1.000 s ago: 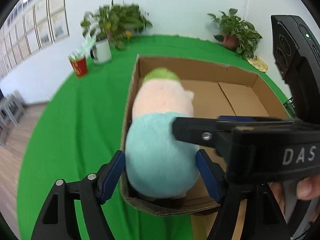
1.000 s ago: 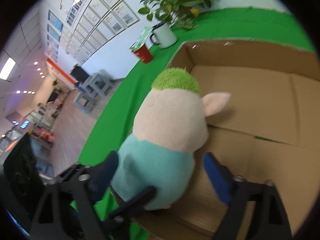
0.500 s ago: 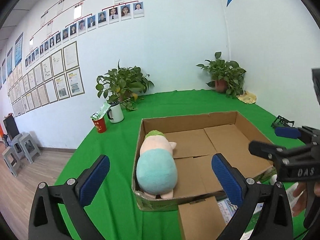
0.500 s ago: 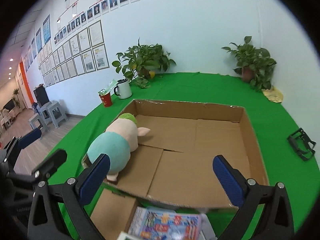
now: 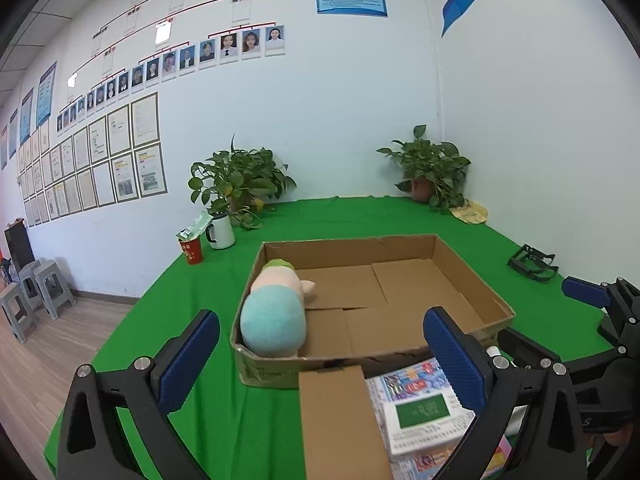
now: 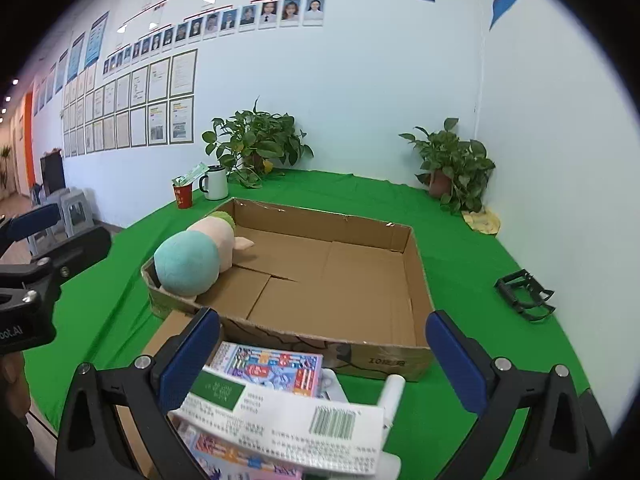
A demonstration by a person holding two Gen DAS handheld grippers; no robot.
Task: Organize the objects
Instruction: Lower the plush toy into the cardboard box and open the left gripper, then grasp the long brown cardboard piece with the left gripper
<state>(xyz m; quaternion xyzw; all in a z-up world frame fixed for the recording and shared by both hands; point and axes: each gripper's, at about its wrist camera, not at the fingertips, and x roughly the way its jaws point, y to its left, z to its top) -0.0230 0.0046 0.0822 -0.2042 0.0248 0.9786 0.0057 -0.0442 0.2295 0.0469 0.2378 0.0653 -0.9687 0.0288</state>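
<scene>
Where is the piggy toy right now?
In both wrist views the plush pig lies inside the cardboard box, tucked in its near left corner against the left wall, with no gripper touching it.

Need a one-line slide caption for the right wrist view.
Open right gripper hovers over packaged items beside cardboard box holding plush toy.

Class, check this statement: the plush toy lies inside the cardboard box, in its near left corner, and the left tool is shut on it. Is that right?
One thing is wrong: the left tool is open and holds nothing. The left wrist view shows its blue pads spread wide, apart from the toy. The rest stands: the plush toy lies inside the cardboard box, in its near left corner.
</scene>
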